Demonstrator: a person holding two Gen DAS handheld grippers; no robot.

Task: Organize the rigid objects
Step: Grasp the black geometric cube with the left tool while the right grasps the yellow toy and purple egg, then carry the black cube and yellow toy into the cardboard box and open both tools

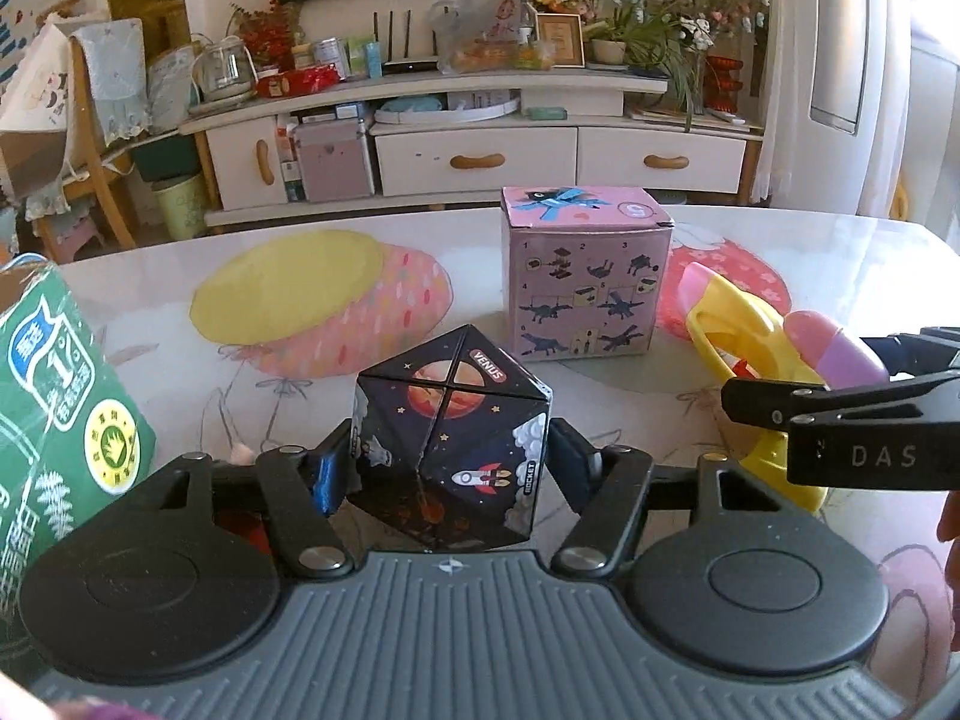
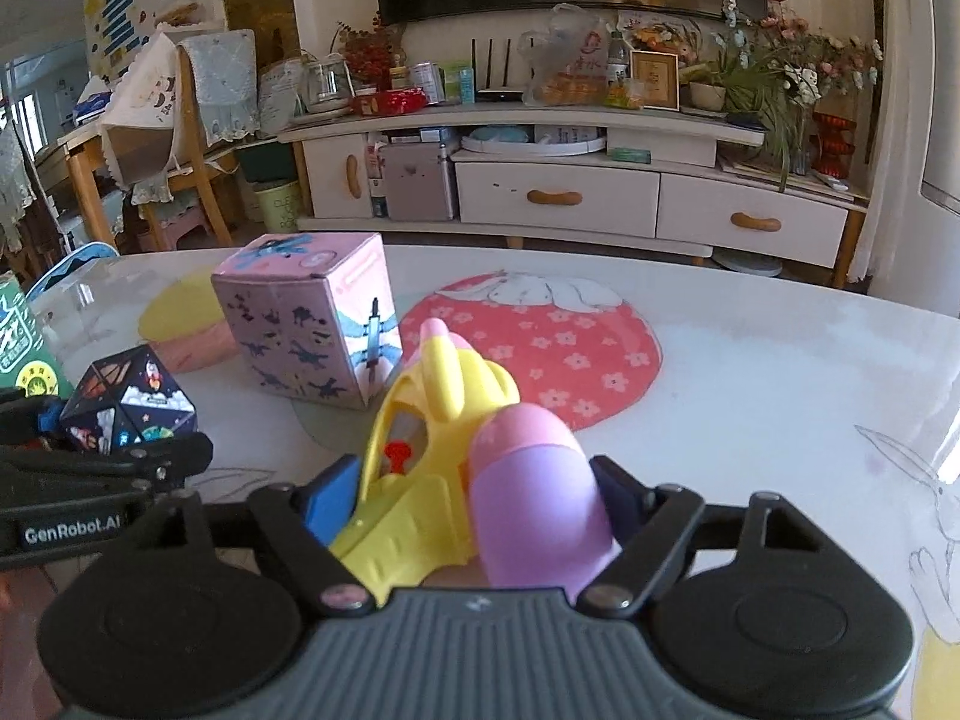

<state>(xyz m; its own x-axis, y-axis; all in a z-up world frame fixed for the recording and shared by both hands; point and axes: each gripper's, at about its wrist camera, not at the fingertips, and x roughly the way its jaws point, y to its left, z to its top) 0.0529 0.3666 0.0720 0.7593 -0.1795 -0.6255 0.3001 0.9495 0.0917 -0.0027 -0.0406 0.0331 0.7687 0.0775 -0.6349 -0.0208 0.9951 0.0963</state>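
My left gripper [image 1: 450, 468] is shut on a black space-print puzzle cube [image 1: 451, 438], held tilted just above the table; the cube also shows in the right wrist view [image 2: 129, 405]. My right gripper [image 2: 474, 498] is shut on a yellow, pink and purple toy rocket [image 2: 456, 450], also seen in the left wrist view [image 1: 756, 348]. A pink cardboard box [image 1: 585, 276] stands upright on the table beyond both grippers, also in the right wrist view [image 2: 312, 324]. The two grippers are side by side, close together.
A green carton [image 1: 60, 414] stands at the left table edge. The table [image 2: 750, 372] has a glossy cloth with balloon and rabbit prints. Beyond its far edge are a TV cabinet [image 2: 570, 180] and chairs [image 2: 180, 138].
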